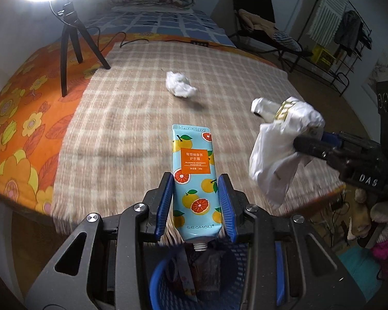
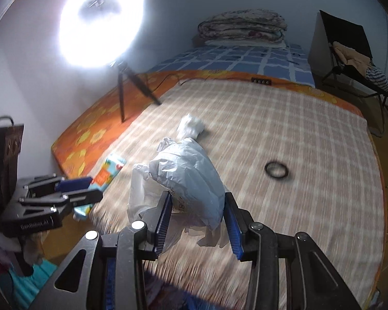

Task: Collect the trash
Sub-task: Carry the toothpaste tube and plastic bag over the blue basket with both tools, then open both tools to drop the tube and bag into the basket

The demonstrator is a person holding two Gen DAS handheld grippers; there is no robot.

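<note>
My left gripper (image 1: 196,183) is shut on a blue hand-cream tube (image 1: 194,170) printed with oranges, held cap-end down above a blue mesh bin (image 1: 165,279). It also shows in the right wrist view (image 2: 75,188) with the tube (image 2: 108,171). My right gripper (image 2: 198,201) is shut on a crumpled white plastic bag (image 2: 186,175), held above the checked blanket; the bag also shows in the left wrist view (image 1: 279,142). A crumpled white tissue (image 1: 179,84) lies on the blanket, farther back; it also shows in the right wrist view (image 2: 190,125).
The bed carries a checked blanket (image 1: 132,118) over an orange flowered sheet (image 1: 20,129). A ring light on a black tripod (image 1: 69,44) stands at the back left. A black ring (image 2: 276,169) lies on the blanket. A black chair (image 2: 349,59) stands at right.
</note>
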